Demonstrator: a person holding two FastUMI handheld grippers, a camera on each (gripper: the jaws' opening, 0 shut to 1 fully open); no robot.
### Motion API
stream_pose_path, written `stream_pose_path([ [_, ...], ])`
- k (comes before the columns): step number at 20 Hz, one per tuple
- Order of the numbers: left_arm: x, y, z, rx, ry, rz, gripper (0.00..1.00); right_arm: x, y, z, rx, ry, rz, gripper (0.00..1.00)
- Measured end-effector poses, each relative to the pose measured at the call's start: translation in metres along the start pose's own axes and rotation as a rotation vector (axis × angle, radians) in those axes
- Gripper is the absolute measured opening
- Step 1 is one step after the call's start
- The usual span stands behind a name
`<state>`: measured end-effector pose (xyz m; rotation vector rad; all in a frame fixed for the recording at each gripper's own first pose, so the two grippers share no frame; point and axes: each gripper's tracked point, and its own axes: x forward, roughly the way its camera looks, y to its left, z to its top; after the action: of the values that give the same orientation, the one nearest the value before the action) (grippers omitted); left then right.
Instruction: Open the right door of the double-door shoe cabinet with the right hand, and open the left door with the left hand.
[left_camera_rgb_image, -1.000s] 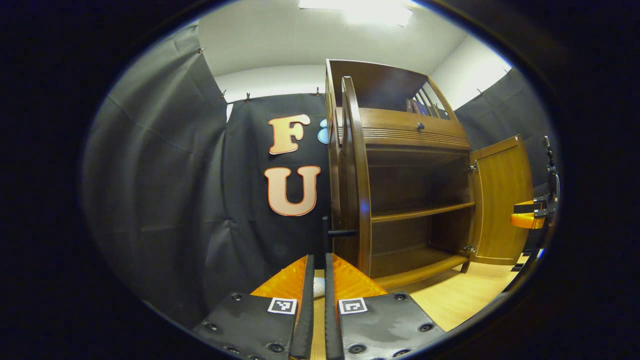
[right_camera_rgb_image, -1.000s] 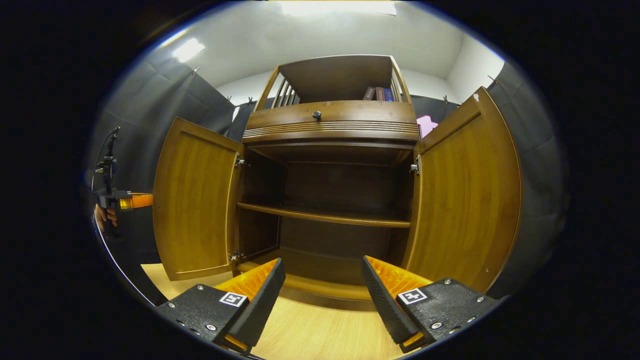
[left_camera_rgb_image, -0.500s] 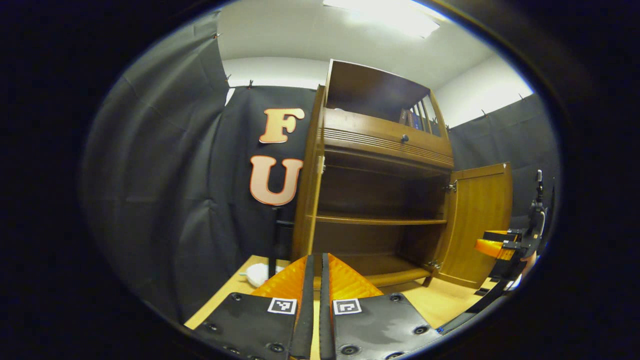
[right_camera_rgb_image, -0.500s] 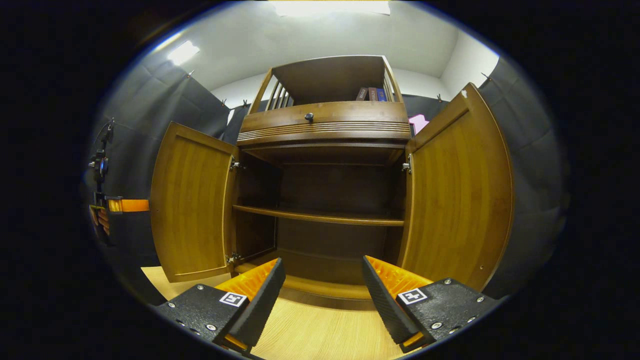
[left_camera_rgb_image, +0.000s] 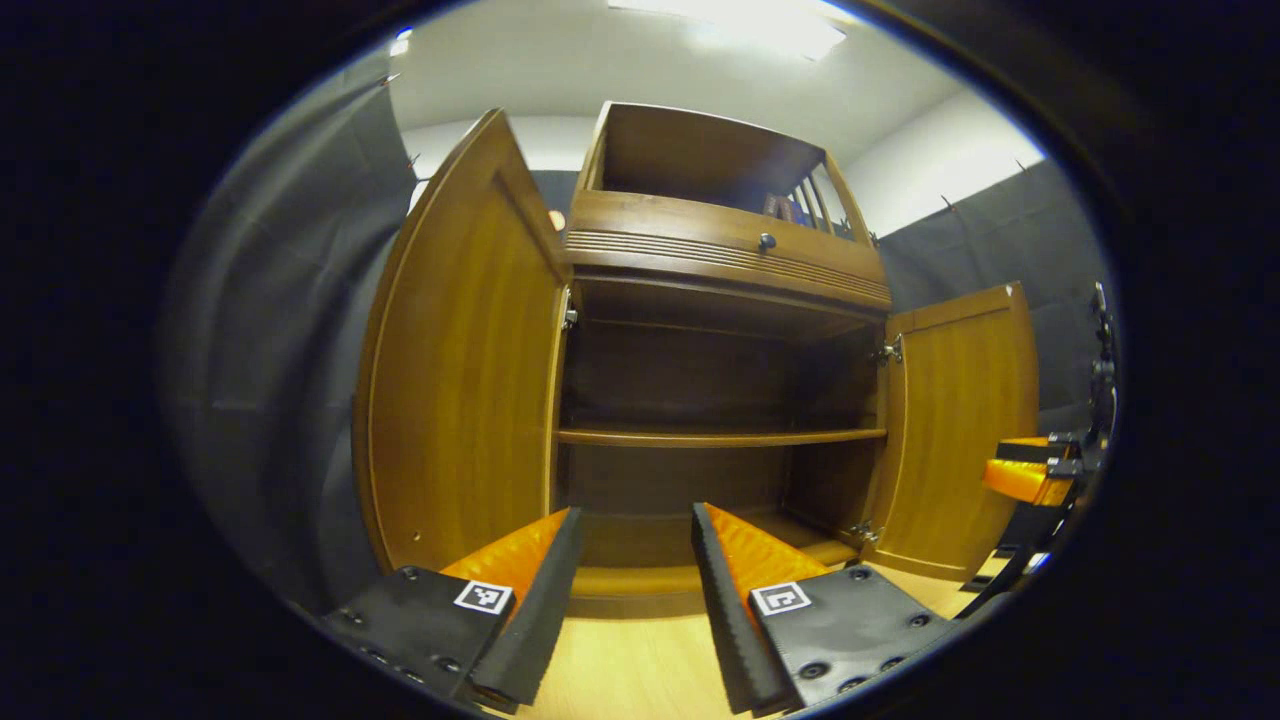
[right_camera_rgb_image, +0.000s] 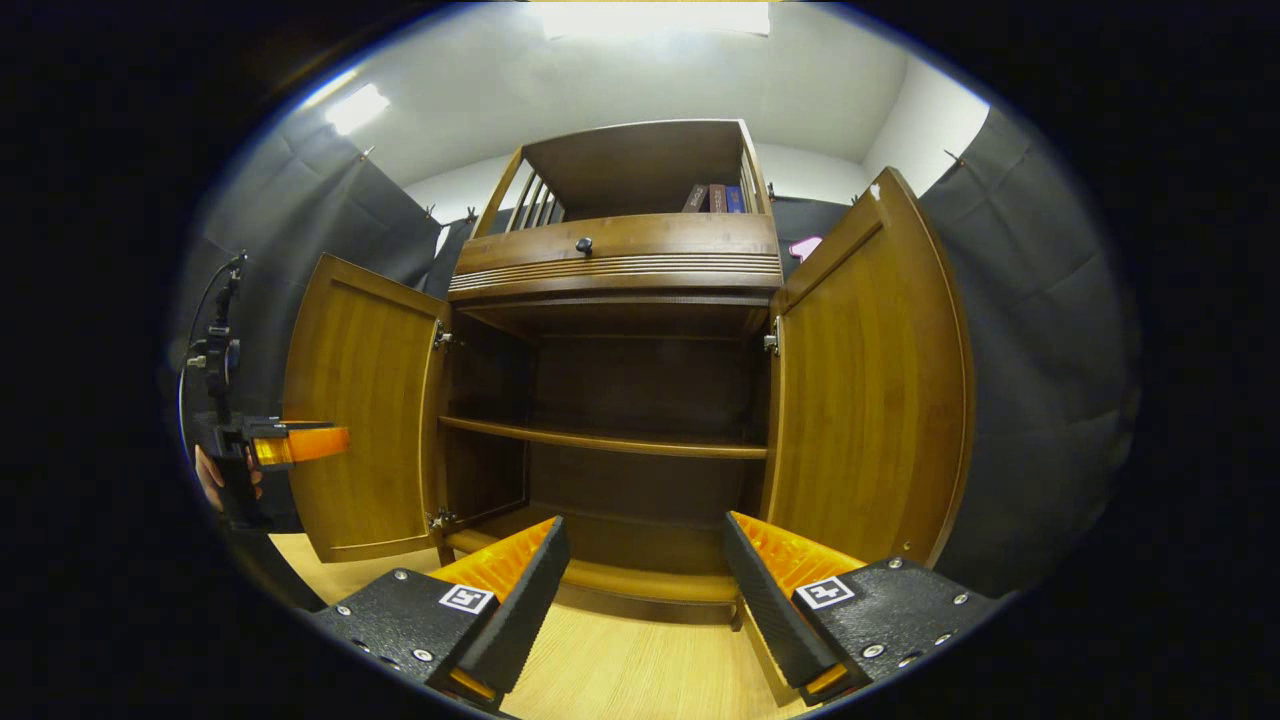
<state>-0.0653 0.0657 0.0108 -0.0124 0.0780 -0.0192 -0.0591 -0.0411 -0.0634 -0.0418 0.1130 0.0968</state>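
The wooden shoe cabinet (left_camera_rgb_image: 720, 260) stands with both doors swung out. In the left gripper view its left door (left_camera_rgb_image: 460, 380) is close on the left and its right door (left_camera_rgb_image: 960, 430) is farther off. My left gripper (left_camera_rgb_image: 632, 590) is open, empty, and faces the cabinet's inside. In the right gripper view the left door (right_camera_rgb_image: 365, 430) and right door (right_camera_rgb_image: 865, 380) flank the dark interior. My right gripper (right_camera_rgb_image: 645, 590) is open and holds nothing. Beside the left door hangs the left gripper (right_camera_rgb_image: 320, 443), held by a hand (right_camera_rgb_image: 210, 480). The right gripper (left_camera_rgb_image: 1005, 478) shows by the right door.
Inside the cabinet, one shelf (right_camera_rgb_image: 600, 440) spans the width. Above it is a drawer with a dark knob (right_camera_rgb_image: 583, 244), and several books (right_camera_rgb_image: 712, 198) stand in the top bay. A light wooden surface (right_camera_rgb_image: 630, 670) lies below. Black cloth walls (right_camera_rgb_image: 1040, 380) close in on both sides.
My left gripper's fingers have parted, and it has turned from the left door's edge to face the cabinet's inside. The right gripper has hardly moved and stays open.
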Motion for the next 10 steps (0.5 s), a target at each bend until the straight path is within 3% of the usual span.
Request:
stream_pose_path([
  [1,0.001,-0.004,0.000,0.011,-0.002,-0.001,0.77,0.000,0.000,0.001,0.000,-0.002,0.001,0.94],
  [2,0.003,-0.010,0.002,0.026,-0.010,-0.002,0.90,-0.001,-0.001,0.002,0.002,-0.007,0.000,0.98],
  [3,0.005,-0.014,0.003,0.042,-0.016,-0.001,0.94,-0.001,-0.002,0.001,0.006,-0.013,-0.003,0.98],
  [5,0.004,-0.023,0.002,0.044,-0.020,-0.010,1.00,-0.002,-0.002,0.002,0.009,-0.016,-0.005,0.98],
  [8,0.005,-0.029,0.005,0.048,-0.032,-0.003,0.99,-0.002,-0.003,0.000,0.010,-0.014,-0.011,0.94],
  [10,0.005,-0.034,0.007,0.039,-0.038,-0.005,1.00,-0.003,-0.002,0.001,0.015,-0.017,-0.009,0.97],
])
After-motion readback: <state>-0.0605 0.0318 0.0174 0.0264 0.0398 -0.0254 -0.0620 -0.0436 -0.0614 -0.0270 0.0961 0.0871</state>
